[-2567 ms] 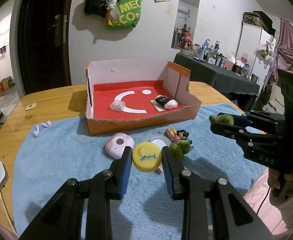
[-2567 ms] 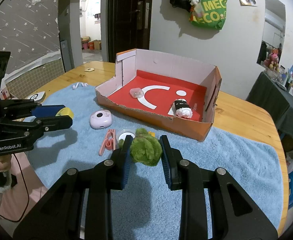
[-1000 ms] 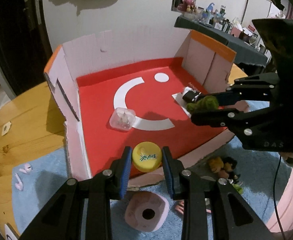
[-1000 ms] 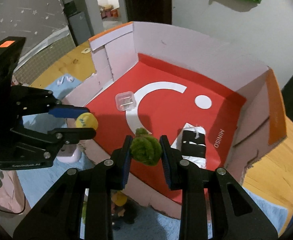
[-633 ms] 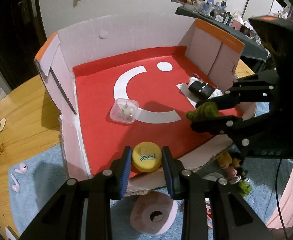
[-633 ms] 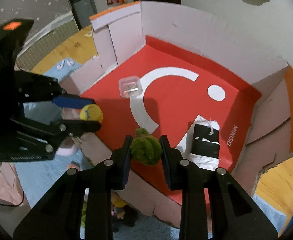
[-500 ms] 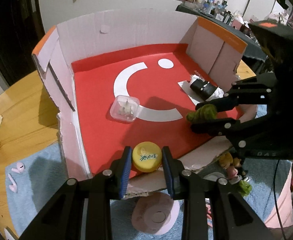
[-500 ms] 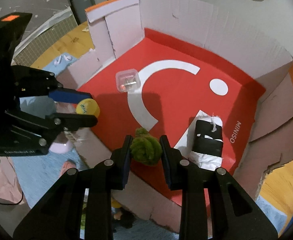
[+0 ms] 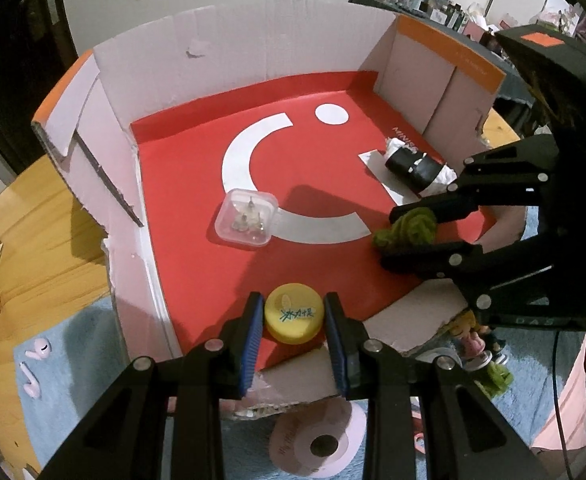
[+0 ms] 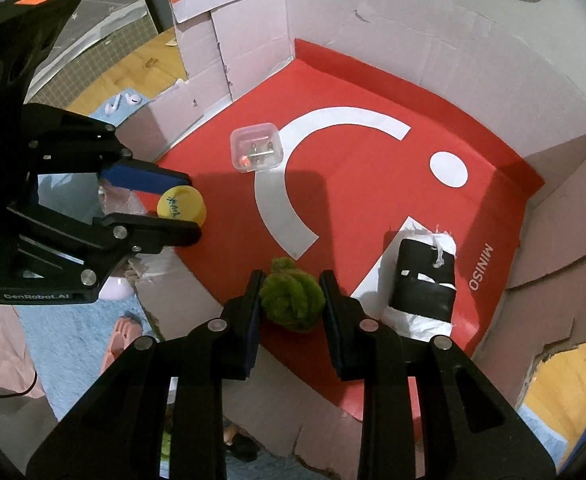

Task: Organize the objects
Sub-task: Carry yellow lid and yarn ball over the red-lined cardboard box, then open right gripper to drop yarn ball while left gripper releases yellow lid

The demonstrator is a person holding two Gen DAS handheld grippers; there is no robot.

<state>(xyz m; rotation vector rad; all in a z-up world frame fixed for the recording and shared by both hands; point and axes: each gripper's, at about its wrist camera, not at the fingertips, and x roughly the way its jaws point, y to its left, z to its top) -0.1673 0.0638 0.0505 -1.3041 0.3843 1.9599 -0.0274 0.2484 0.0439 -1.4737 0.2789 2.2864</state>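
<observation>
My left gripper (image 9: 293, 314) is shut on a yellow cap (image 9: 293, 313) and holds it over the front edge of the red-floored cardboard box (image 9: 181, 184). My right gripper (image 10: 291, 298) is shut on a green fuzzy ball (image 10: 293, 300) and holds it just inside the box's front right part. The right gripper and the green ball (image 9: 407, 230) show at the right of the left wrist view. The left gripper with the yellow cap (image 10: 181, 205) shows at the left of the right wrist view. Inside the box lie a clear plastic case (image 9: 247, 218) and a black-and-white roll (image 9: 417, 168).
A pink round device (image 9: 321, 442) lies on the blue towel (image 9: 73, 380) just in front of the box. A small figurine (image 9: 475, 338) and a green toy (image 9: 497, 376) lie at the front right. White earbuds (image 9: 37, 354) lie at the left. The box walls (image 10: 253, 32) stand high.
Both grippers have carried their objects from above the towel to over the box, then lowered a little toward its front part. Neither has let go.
</observation>
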